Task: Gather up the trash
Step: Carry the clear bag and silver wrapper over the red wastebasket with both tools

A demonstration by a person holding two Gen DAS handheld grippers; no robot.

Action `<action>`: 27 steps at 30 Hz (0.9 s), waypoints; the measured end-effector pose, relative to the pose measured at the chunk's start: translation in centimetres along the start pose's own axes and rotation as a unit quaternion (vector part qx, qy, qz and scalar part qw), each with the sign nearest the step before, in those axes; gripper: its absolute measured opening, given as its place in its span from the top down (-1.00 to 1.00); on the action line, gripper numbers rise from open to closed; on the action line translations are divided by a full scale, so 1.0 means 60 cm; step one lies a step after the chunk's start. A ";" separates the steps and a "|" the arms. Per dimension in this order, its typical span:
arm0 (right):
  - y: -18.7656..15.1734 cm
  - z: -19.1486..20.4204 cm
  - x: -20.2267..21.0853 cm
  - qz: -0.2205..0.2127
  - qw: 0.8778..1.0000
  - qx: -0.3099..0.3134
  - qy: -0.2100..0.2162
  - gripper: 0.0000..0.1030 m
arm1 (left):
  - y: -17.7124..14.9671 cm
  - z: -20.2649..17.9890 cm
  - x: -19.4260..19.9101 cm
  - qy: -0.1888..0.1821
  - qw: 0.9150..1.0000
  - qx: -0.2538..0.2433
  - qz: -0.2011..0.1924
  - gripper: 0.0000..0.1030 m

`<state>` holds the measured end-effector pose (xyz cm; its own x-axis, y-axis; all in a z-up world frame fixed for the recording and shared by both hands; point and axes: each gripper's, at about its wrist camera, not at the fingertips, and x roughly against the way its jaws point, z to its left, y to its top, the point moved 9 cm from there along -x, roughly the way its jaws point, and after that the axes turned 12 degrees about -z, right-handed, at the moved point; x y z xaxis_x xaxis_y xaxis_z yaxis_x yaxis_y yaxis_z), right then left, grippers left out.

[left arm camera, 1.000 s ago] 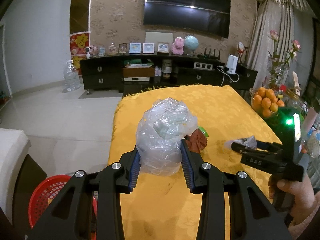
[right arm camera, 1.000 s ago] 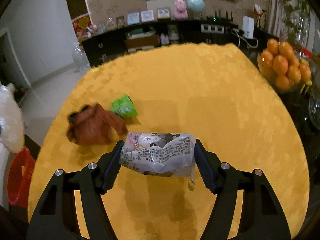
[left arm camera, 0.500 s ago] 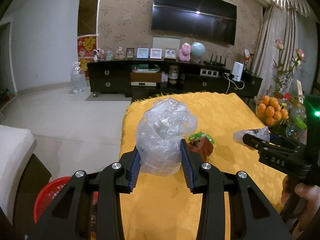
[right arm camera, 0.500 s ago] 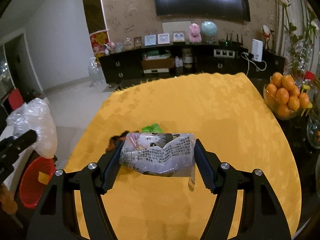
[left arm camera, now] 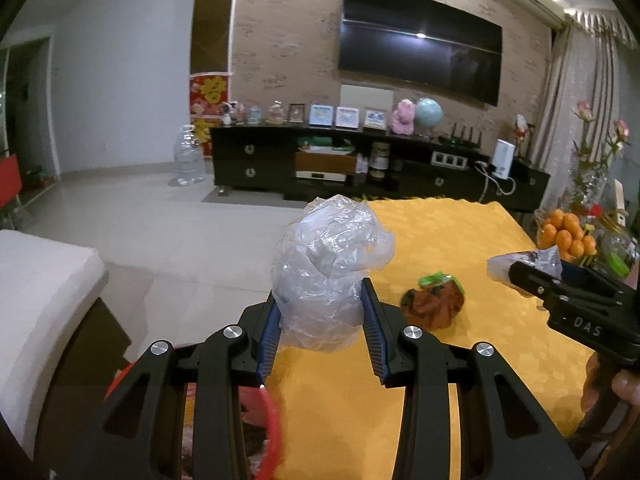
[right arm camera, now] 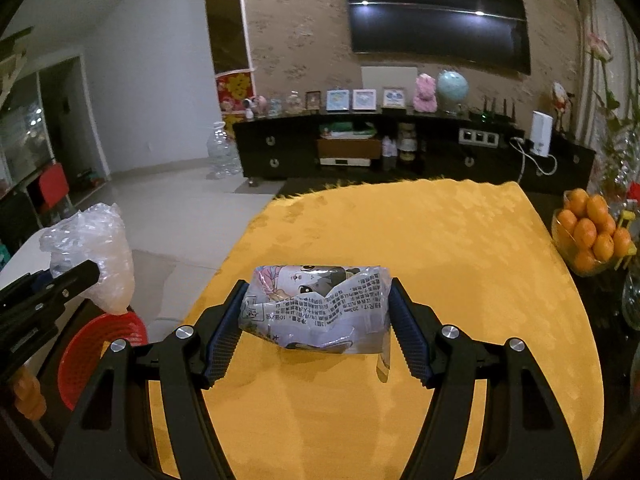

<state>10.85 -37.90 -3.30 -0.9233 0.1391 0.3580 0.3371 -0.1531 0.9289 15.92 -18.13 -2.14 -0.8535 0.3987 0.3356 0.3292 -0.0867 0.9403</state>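
Left wrist view: the left gripper [left arm camera: 322,322] pinched a crumpled clear plastic bag [left arm camera: 330,268] at frame centre, above the edge of a yellow table [left arm camera: 440,240]; a red basket [left arm camera: 268,420] sat at lower left, its contents unclear. Right wrist view: the right gripper [right arm camera: 316,318] squeezed a printed wrapper [right arm camera: 316,306] at centre. A brown wrapper [left arm camera: 434,306] lay on the cloth, and a bowl [right arm camera: 560,240] at right held oranges [right arm camera: 590,228]

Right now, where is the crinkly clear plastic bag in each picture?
Left wrist view: the clear plastic bag sits in the centre, gripped by the left tool.
Right wrist view: same bag at the left edge, above the red basket.
Shared landmark: the TV.
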 end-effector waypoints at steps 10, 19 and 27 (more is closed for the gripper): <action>-0.008 0.073 -0.008 0.009 0.999 0.024 0.035 -0.29 | -0.019 0.075 0.023 0.052 0.999 -0.003 0.010 0.31; -0.029 0.167 -0.022 0.026 0.995 0.053 0.079 -0.29 | -0.044 0.149 0.045 0.090 0.996 0.015 0.024 0.31; -0.043 0.241 -0.036 0.040 0.989 0.065 0.124 -0.28 | -0.063 0.207 0.062 0.120 0.991 0.037 0.041 0.31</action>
<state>14.64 -23.65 -5.09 -0.9036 -0.1162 0.4122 0.4176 -0.0251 0.9083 16.48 -4.99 -5.17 -0.8916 0.1638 0.4221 0.4216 -0.0394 0.9059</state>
